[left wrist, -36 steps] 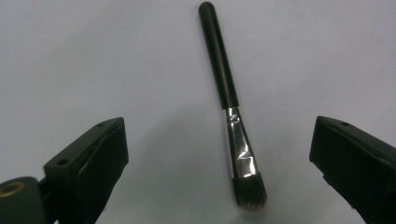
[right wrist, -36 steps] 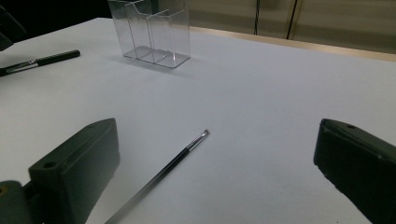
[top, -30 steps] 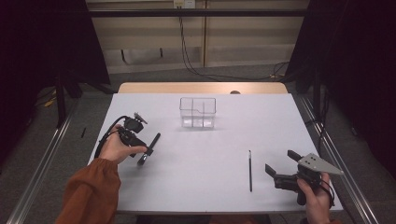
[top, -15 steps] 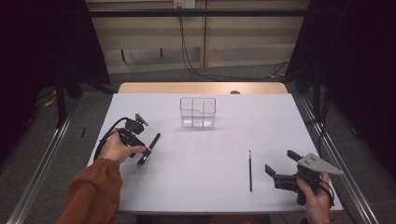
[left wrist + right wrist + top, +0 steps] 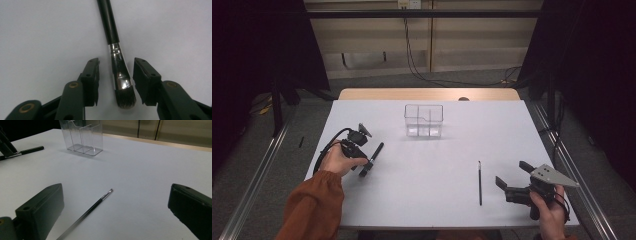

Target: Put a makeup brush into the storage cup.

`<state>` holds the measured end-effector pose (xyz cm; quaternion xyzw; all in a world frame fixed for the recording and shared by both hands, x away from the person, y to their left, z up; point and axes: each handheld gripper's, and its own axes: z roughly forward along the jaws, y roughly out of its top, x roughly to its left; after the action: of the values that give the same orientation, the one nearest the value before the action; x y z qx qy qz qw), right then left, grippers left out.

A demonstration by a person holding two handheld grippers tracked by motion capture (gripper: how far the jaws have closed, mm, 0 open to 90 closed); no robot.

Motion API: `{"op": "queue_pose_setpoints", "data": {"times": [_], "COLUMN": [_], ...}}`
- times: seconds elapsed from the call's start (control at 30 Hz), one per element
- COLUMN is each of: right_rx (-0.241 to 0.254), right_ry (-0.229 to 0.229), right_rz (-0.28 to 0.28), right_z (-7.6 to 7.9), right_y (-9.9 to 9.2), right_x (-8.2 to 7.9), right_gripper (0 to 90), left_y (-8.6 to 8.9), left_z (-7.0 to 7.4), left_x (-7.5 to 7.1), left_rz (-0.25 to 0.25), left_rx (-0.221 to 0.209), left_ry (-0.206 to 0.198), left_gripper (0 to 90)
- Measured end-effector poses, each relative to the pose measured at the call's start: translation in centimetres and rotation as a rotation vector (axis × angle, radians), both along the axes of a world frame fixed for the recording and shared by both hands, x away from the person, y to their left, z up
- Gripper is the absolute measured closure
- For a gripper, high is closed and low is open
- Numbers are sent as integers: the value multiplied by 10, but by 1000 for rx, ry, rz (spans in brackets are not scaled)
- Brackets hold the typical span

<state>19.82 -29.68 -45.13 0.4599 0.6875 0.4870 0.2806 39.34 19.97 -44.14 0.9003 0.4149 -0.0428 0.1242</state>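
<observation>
Straddling the metal ferrule of a thick black makeup brush [image 5: 117,60] lying flat on the white counter [image 5: 437,165], the left gripper [image 5: 364,167] has just been closing its jaws, pads not yet touching. Right gripper [image 5: 512,182]: jaws wide apart, empty, near a thin brush [image 5: 92,210]. Clear compartmented holder [image 5: 424,120]: further back, centre.

A clear divided holder [image 5: 423,120] stands toward the white table's [image 5: 437,195] far edge.

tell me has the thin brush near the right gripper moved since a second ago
No. The thin brush lies in the same place on the table as before, the same way off from the clear organizer, right gripper apart from it.
</observation>
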Motion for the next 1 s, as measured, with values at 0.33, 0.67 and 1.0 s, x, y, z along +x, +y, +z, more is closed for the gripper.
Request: {"op": "queue_pose_setpoints", "data": {"times": [0.33, 0.67, 1.0], "right_rx": [-2, -3, -3], "right_ry": [-1, 0, 1], "right_rz": [1, 1, 2], "right_z": [0, 0, 0], "right_y": [0, 0, 0], "right_x": [0, 0, 0], "right_gripper": [0, 0, 0], "left_y": [-1, -1, -10], "left_z": [-1, -1, -2], "left_x": [0, 0, -2], "left_rz": [-9, -24, -16], "left_rx": [16, 23, 72], "left_ry": [6, 16, 6], "left_gripper": [728, 738, 733]}}
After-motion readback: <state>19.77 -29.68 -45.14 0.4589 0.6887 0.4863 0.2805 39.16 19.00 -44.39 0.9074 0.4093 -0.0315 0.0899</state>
